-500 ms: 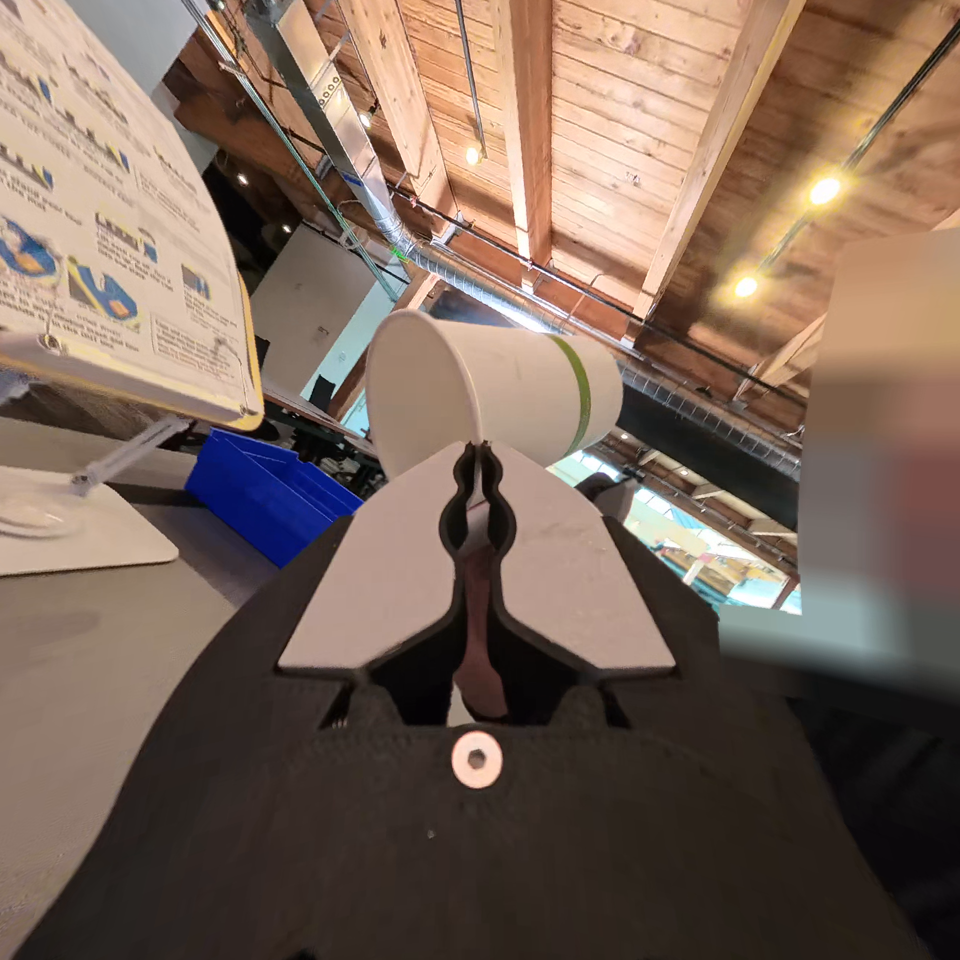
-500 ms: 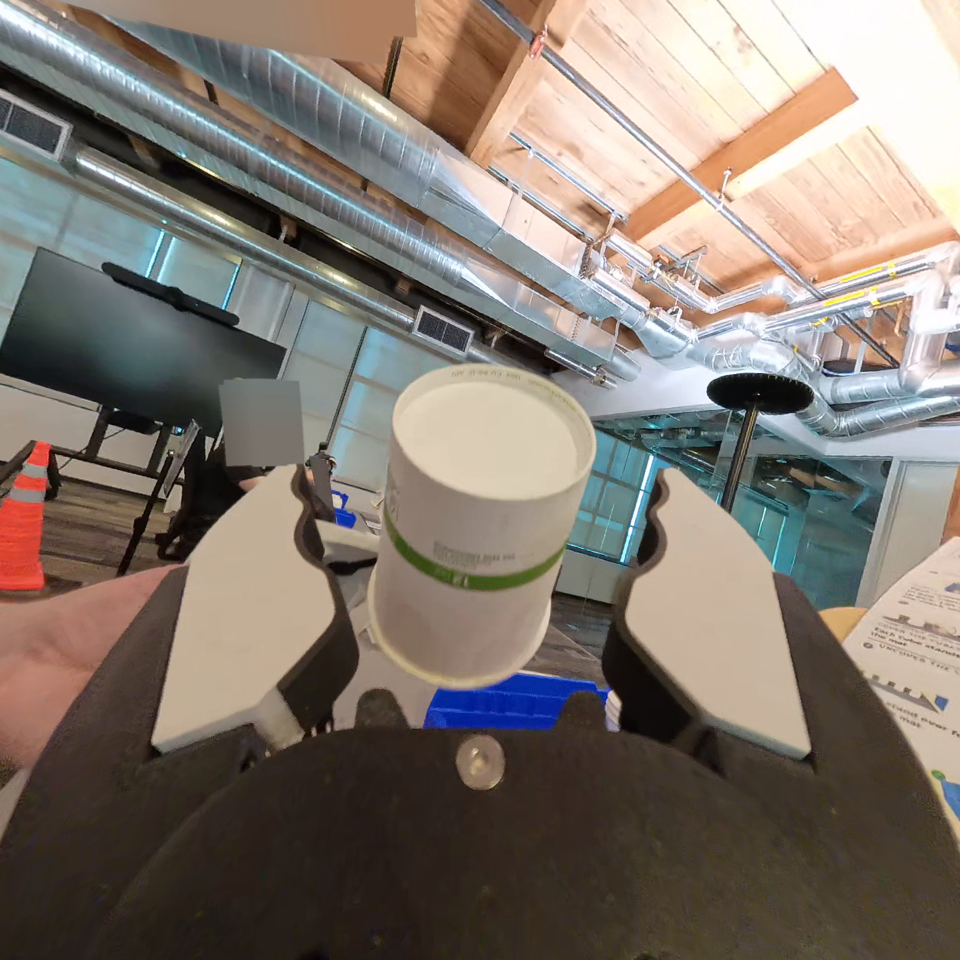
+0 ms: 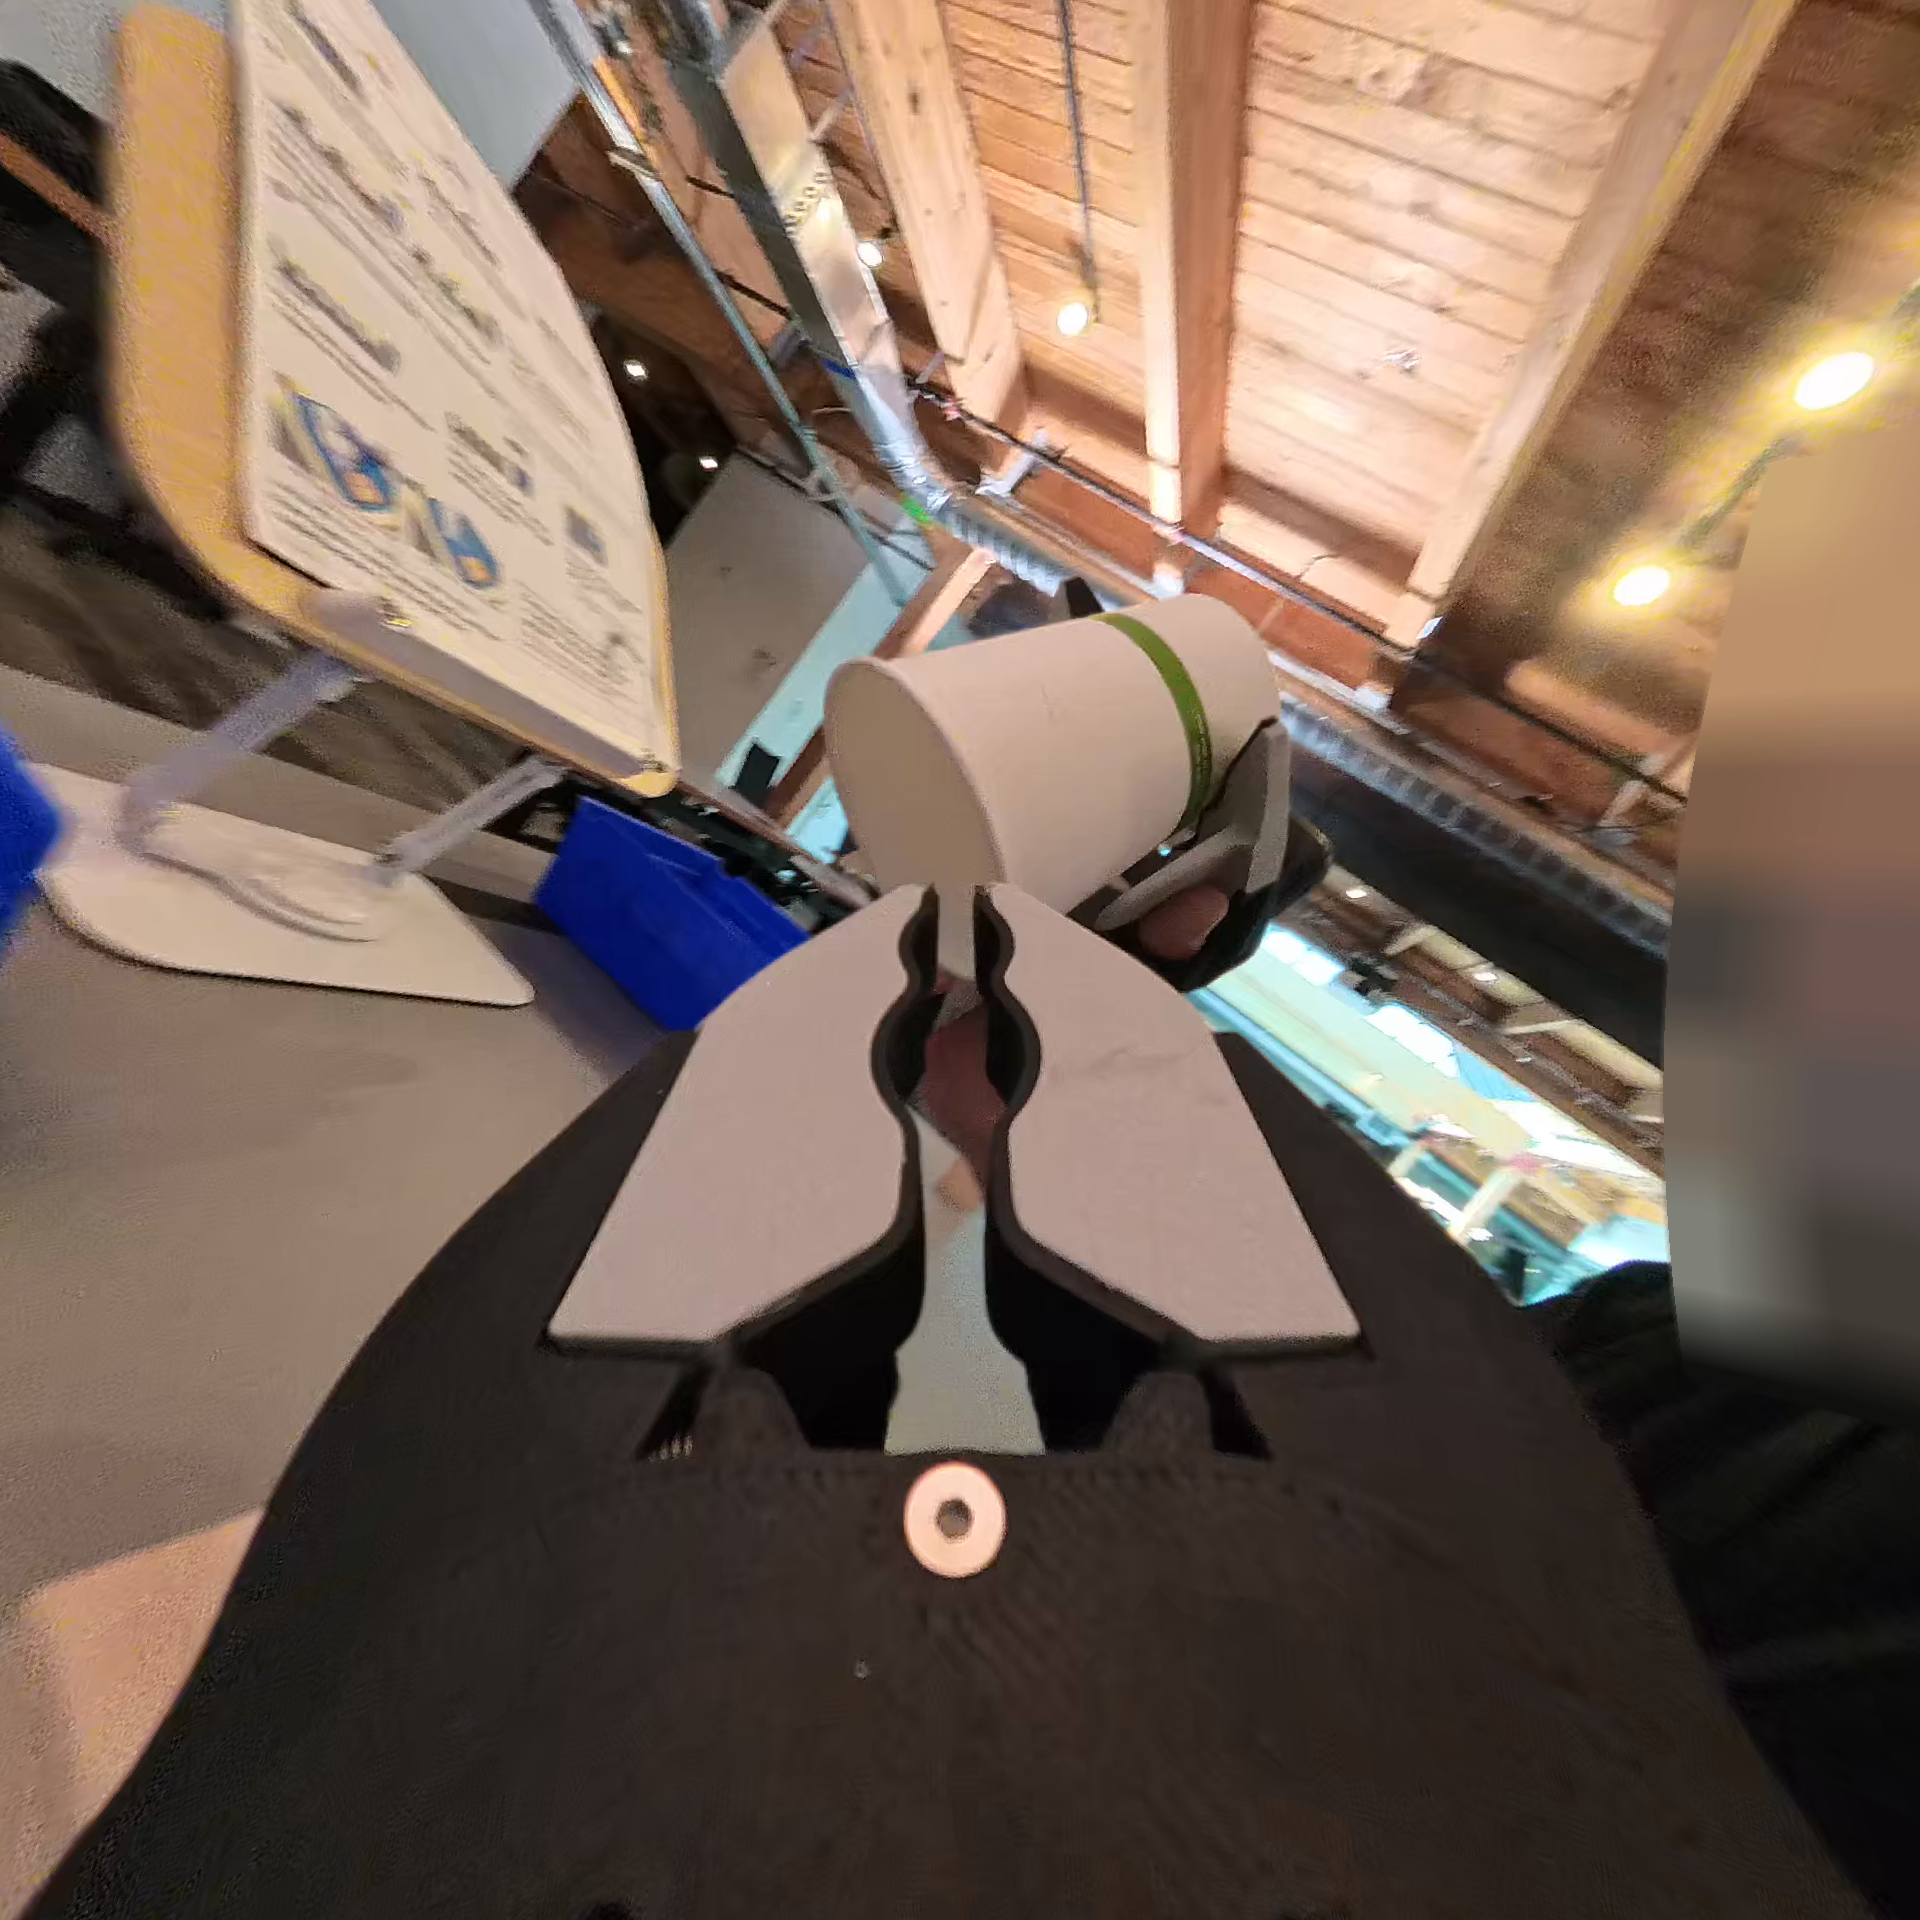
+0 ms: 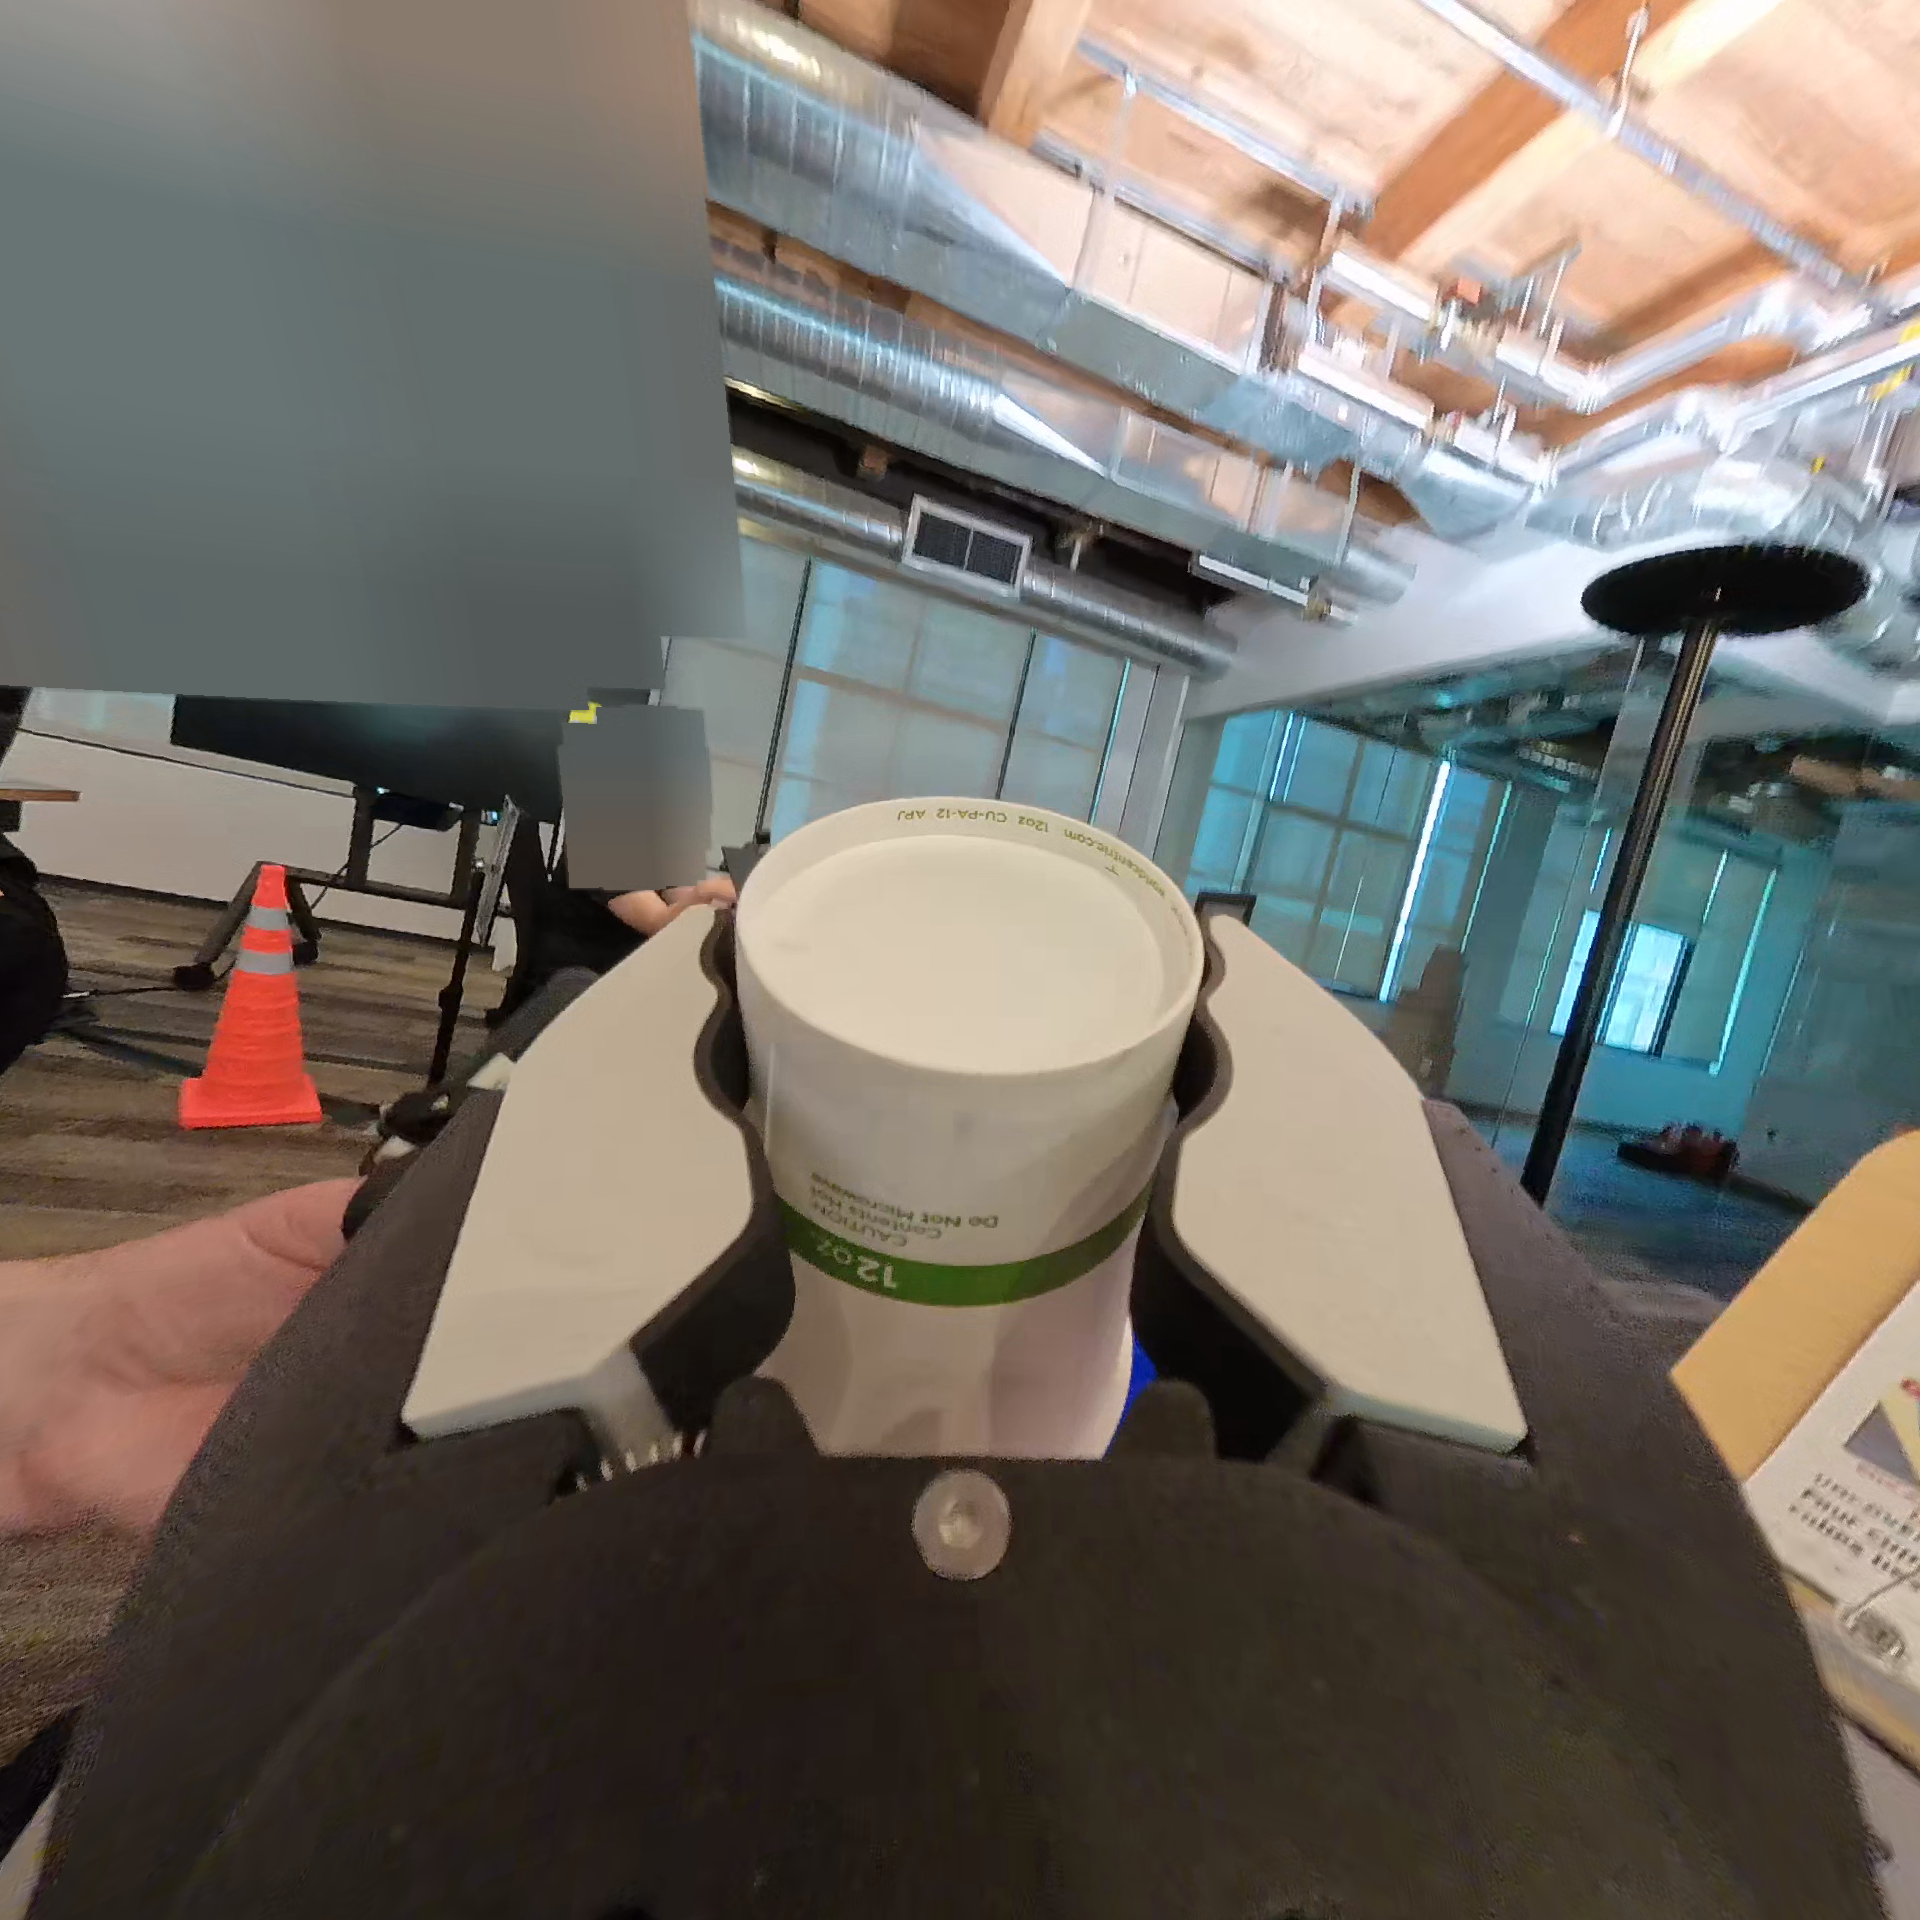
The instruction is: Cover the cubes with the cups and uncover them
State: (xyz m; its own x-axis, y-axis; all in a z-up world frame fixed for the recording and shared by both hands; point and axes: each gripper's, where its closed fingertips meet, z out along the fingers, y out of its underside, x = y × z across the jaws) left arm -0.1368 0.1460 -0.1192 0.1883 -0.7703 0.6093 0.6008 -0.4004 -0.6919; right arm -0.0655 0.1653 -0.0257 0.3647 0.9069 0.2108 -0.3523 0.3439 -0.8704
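**Paper cup passed between two grippers**

The left gripper [image 3: 958, 914] has its jaws pinched shut on the cup's thin rim. The cup [image 4: 961, 1049], light, easily crushed paper, lies on its side in the air, base toward the right gripper [image 4: 966, 997], whose jaws clasp its walls near the base. Gentle side pressure there probably suits it. No cubes show.

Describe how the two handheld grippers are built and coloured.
Both the left gripper and right gripper share one design: a broad matte-black, textured body, two flat light-grey jaws with wavy black inner edges, and a round silver fastener centred below them. No cables or sleeves show.
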